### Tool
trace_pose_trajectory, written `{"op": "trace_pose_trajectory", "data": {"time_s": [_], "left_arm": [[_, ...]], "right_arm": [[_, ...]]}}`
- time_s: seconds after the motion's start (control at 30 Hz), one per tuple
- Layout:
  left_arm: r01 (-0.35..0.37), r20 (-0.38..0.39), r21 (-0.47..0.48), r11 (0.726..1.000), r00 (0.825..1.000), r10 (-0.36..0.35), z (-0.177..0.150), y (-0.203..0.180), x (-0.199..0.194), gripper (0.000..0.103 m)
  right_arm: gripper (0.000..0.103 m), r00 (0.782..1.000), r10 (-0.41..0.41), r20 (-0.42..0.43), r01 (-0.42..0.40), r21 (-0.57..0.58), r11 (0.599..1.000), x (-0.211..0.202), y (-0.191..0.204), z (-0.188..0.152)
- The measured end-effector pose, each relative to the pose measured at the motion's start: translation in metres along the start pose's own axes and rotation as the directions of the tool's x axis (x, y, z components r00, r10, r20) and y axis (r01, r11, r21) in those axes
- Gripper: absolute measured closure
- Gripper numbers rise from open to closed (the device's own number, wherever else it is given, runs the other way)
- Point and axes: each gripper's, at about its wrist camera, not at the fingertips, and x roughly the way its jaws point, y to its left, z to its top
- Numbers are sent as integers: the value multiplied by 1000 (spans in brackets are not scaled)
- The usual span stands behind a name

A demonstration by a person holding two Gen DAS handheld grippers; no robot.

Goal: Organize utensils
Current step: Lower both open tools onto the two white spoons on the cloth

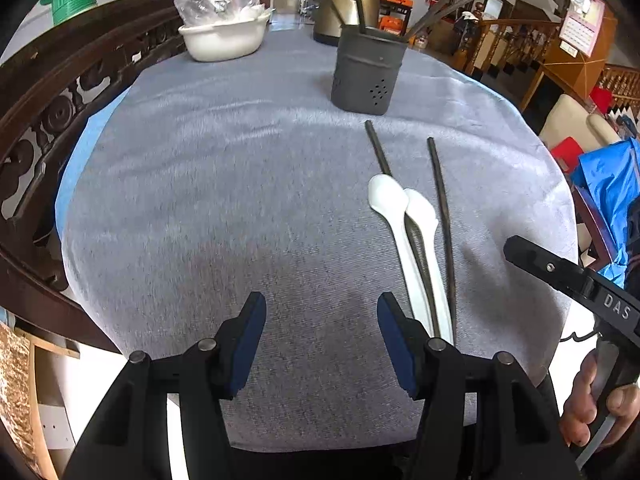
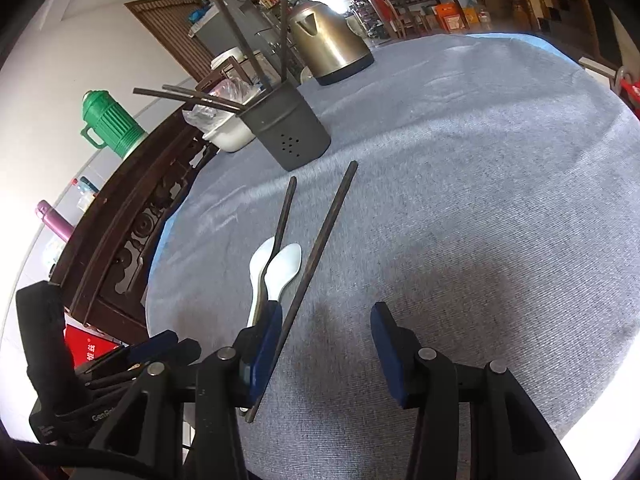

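The right claw [image 2: 324,344] should slide left until the nearest chopstick [image 2: 316,256] sits between its pads, then pinch near the handle end. It stands half open and empty, its left pad beside the stick. The left claw [image 1: 322,340] hovers half open, empty. Two white spoons [image 1: 404,232] lie on the tabletop [image 1: 220,200] before the grey utensil holder [image 1: 366,72].

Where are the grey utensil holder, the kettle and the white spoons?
grey utensil holder [image 1: 366,76]: left wrist view, front wall above the holes.
kettle [image 2: 328,40]: right wrist view, middle of the metal body.
white spoons [image 1: 386,196]: left wrist view, bowl of the left spoon.
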Motion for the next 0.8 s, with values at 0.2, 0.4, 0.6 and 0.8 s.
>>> {"op": "trace_pose_trajectory", "data": {"time_s": [0.2, 0.4, 0.6, 0.8], "left_arm": [[-35, -21, -37, 999, 999, 35, 2, 7, 6, 44], [-50, -22, -65, 997, 999, 49, 3, 14, 10, 44], [-57, -13, -59, 997, 998, 56, 5, 15, 9, 44], [-56, 0, -47, 997, 998, 56, 6, 14, 8, 44]], "right_arm": [[54, 1000, 26, -9, -26, 8, 1000, 1, 0, 1], [69, 991, 117, -62, -116, 33, 993, 12, 11, 4], [69, 989, 128, -80, -128, 10, 992, 24, 29, 12], [69, 983, 126, -132, -125, 20, 992, 44, 33, 15]]}}
